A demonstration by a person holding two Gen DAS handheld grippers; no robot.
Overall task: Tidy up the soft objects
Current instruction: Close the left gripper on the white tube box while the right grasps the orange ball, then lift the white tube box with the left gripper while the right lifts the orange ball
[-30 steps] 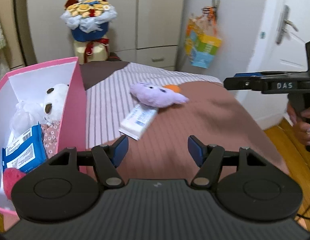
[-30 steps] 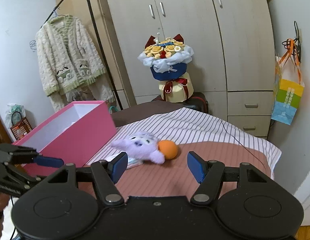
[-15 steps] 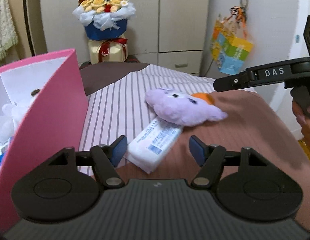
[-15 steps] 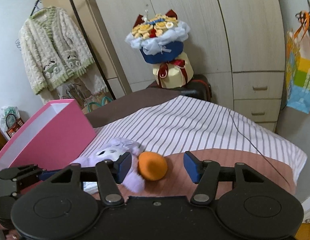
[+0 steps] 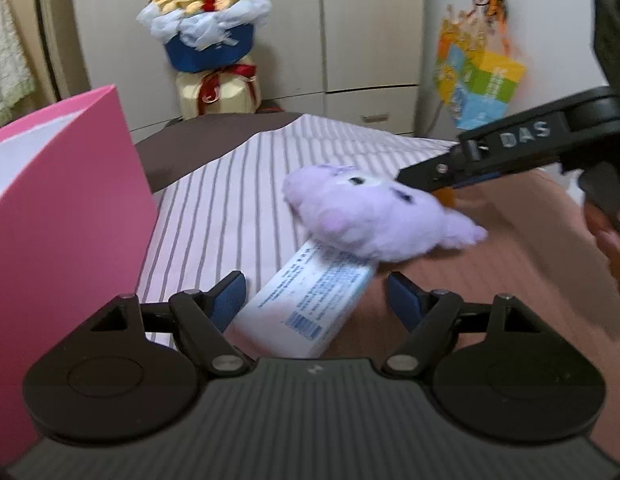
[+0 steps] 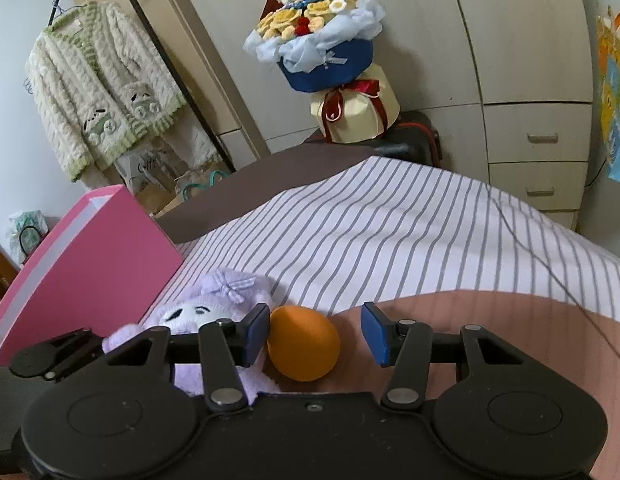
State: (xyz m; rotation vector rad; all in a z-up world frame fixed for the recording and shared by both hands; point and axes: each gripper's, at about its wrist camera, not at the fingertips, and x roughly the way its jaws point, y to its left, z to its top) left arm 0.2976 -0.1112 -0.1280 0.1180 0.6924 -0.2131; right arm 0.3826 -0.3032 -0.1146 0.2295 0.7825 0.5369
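Left gripper (image 5: 316, 294) jaws are being opened around the pack (image 5: 305, 308); right gripper (image 6: 314, 334) jaws are being narrowed around the ball (image 6: 303, 344), neither gripped yet, probably both meant for the box (image 5: 65, 208).

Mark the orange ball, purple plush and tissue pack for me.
orange ball (image 6: 302, 345), right wrist view, middle of its front face
purple plush (image 5: 362, 216), left wrist view, middle of its fuzzy body
tissue pack (image 5: 310, 304), left wrist view, printed top face between the gripper's fingers
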